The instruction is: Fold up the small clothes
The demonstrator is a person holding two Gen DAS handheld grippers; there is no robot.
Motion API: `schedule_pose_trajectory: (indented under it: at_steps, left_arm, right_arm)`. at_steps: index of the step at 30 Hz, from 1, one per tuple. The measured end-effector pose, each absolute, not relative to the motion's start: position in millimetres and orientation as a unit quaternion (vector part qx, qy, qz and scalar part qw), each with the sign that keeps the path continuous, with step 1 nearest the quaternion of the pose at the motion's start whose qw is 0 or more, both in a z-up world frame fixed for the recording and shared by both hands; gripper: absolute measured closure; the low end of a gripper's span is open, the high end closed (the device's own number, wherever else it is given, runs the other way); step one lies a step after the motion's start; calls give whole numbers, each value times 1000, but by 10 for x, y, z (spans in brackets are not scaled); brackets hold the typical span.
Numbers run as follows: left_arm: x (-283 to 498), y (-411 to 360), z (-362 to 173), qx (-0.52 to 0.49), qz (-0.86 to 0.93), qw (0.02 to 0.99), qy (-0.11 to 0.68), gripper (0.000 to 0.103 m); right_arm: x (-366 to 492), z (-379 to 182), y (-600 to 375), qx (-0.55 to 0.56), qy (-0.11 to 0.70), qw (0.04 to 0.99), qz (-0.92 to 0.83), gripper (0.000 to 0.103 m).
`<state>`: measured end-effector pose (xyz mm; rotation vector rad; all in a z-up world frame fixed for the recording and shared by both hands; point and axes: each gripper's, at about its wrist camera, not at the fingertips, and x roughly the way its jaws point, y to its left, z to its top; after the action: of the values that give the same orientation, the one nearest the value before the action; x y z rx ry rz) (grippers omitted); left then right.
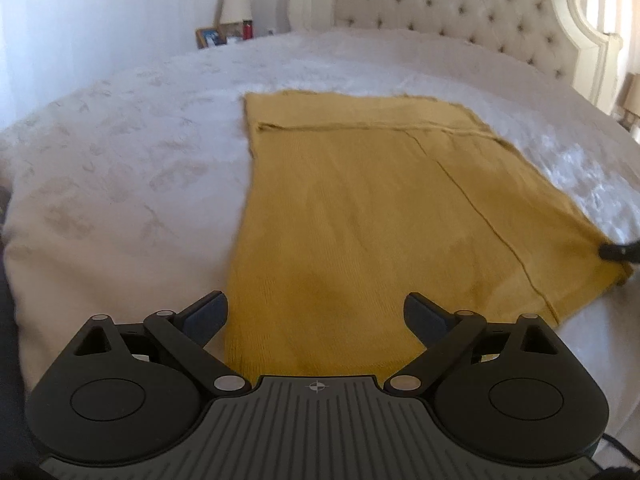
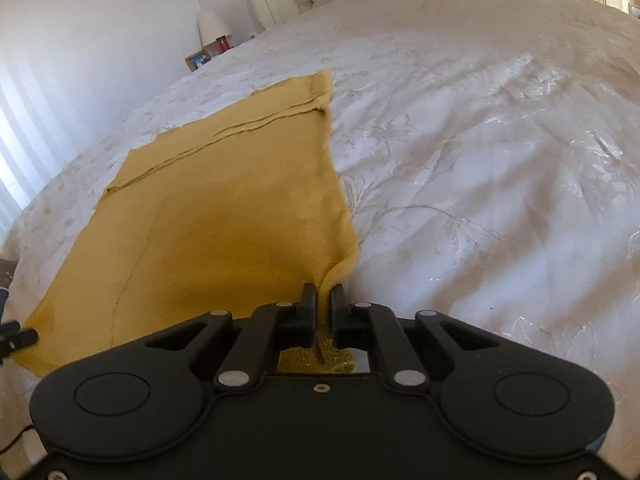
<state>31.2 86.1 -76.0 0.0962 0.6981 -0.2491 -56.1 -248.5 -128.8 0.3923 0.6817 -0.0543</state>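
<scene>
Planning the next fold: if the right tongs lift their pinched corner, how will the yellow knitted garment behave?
Probably floppy: the mustard-yellow knitted garment bunches where the right tongs pinch it. Likely light, lying flat. Its knit probably grips the white embroidered bedspread.

No readable text, label, brand or number shows anywhere.

One yellow garment [image 1: 352, 216], one bed [image 1: 120, 168], one lamp [image 1: 236, 6], two grippers [image 1: 316, 316] [image 2: 323, 300].

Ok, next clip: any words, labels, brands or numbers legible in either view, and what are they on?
No readable text.
Left gripper body: a small crosshair mark, no letters.
Red bottle and framed picture beside the bed: too small and blurred.
Yellow garment: no tag visible.
</scene>
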Motion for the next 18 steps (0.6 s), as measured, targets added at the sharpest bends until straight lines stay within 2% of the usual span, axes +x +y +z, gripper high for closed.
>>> schedule_pose_trajectory:
  at_steps: [3,7,9,13,18]
  left_arm:
    - [362,937,-740,37,-98,935,340,7]
    - [502,1037,-827,12,-79,922,380,8]
    - [547,1083,-893,4,-82,913,399,14]
    - [586,1075,-995,9,-96,906,412,15]
    - [591,960,-1050,25,-128,902,410,15]
  right_arm:
    - [-552,-1296,-2466,187,335,923,-21,90]
    - [-549,-1316,-2473,196,337,921,-17,85]
    - [-549,-1324,-2479,199,337,920,-15,81]
    - [-541,-1341,-2479,203,340,918,-12,79]
    - [-536,-1367,-2500,222,339,914,-5,65]
